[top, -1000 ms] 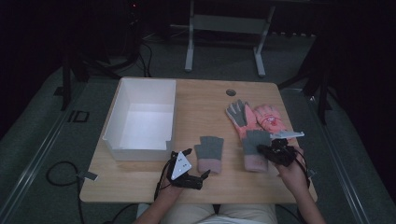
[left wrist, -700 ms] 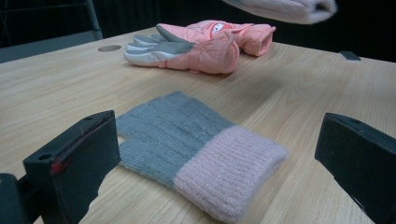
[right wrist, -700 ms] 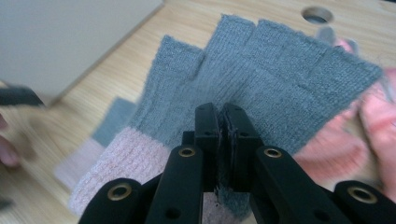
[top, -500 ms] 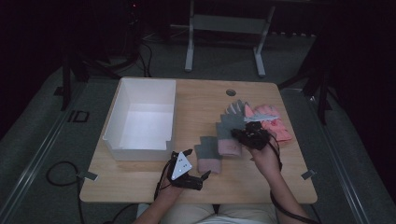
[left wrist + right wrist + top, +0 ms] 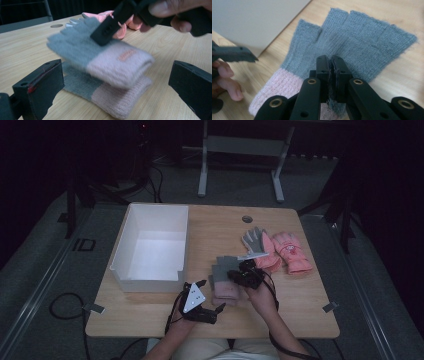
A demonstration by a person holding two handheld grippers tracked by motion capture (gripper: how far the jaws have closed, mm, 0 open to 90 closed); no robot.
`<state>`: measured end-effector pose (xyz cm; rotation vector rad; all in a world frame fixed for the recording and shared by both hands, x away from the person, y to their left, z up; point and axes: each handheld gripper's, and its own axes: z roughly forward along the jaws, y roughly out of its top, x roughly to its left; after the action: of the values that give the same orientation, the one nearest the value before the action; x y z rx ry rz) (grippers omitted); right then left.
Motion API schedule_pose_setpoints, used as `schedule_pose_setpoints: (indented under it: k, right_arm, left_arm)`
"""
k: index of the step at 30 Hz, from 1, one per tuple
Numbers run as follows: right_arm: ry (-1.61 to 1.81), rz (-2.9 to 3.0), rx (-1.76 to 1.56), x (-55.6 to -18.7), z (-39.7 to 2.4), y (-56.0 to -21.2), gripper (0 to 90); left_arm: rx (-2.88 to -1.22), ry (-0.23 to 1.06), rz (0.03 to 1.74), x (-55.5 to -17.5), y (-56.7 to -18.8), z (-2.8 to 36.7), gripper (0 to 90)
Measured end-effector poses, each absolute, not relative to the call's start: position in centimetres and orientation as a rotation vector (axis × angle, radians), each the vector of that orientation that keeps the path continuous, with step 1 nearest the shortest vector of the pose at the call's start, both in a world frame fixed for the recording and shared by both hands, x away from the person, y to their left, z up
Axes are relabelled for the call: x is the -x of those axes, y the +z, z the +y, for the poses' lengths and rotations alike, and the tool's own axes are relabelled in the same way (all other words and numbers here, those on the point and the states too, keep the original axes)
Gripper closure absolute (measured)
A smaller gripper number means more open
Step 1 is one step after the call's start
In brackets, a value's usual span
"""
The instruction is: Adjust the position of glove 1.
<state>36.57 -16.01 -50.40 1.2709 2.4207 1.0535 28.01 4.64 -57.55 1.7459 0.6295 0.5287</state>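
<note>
The right tool (image 5: 239, 274) clamped a grey-and-pink glove (image 5: 100, 58) above its twin (image 5: 105, 92) near the worktop's (image 5: 220, 227) front edge; the left tool (image 5: 210, 295) stood open beside them.

Dim in the high view, with the room beyond the desk (image 5: 300, 285) nearly black. Brightest at the white box (image 5: 150, 250), lit from overhead, with soft shadows near the desk's front edge. Motion-blurred in the left gripper view across the lifted grey-and-pink glove (image 5: 100, 60). Evenly lit and sharp in the right gripper view, soft only toward the corners.
</note>
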Motion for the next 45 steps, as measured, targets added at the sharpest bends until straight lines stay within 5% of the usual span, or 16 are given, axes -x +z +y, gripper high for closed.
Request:
schedule_pose_setpoints:
  k: [26, 45]
  right_arm:
    - [0.996, 2.506, -1.302, -36.7, -15.4, -54.2, 79.6]
    - [1.076, 2.45, -1.243, -38.6, -20.2, -49.9, 61.6]
  left_arm:
    - [-1.764, 0.539, 0.617, -27.9, -57.5, 4.4, 0.0]
    - [-1.967, 0.48, 0.424, -28.6, -55.3, 2.9, 3.5]
